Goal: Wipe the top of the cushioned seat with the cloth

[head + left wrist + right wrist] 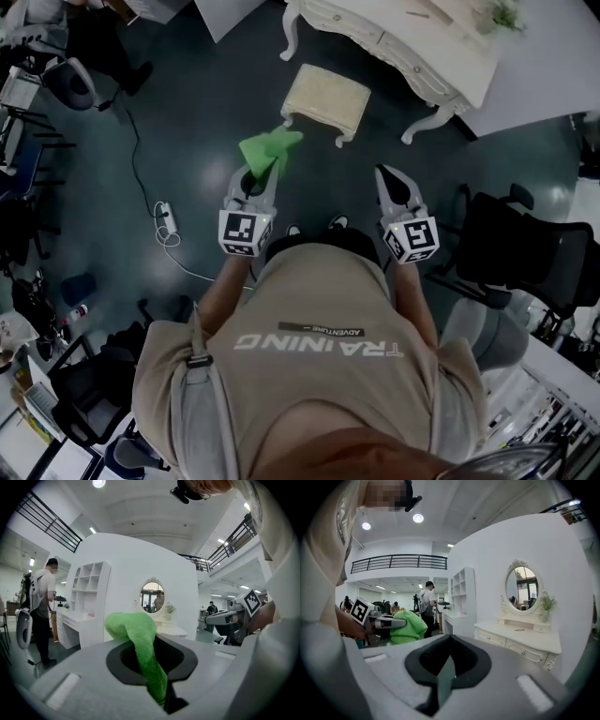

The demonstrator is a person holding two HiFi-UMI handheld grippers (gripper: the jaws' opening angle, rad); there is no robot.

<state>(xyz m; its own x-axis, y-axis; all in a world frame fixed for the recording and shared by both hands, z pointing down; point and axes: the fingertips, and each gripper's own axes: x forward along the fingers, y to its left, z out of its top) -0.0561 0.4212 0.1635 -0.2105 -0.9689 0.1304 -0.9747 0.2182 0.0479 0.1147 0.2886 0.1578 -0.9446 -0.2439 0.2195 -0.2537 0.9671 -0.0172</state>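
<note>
**Head view.** You hold two tongs over the dark floor. The left tongs are clamped on one green cloth, which stands up in a peak beyond their tips. The right tongs are level with them and well apart from them. One cushioned seat, cream and rectangular, stands on the floor ahead of you. The cloth is in the air on the near side of the seat and does not touch it. Past the seat is one white worktop on curved legs. One power strip with its cable lies on the floor to your left, and one black chair stands to your right.

**Left gripper view.** The jaws are closed on the cloth. It runs up out of the dark opening and folds over at the top. Behind it are one oval mirror, one white shelf unit and one standing person. Your right tongs show at the right edge.

**Right gripper view.** The jaws are drawn together, leaving only a thin slit, and hold nothing. To the left, the other tongs carry the green cloth. The mirror and one small plant stand on the worktop to the right.
</note>
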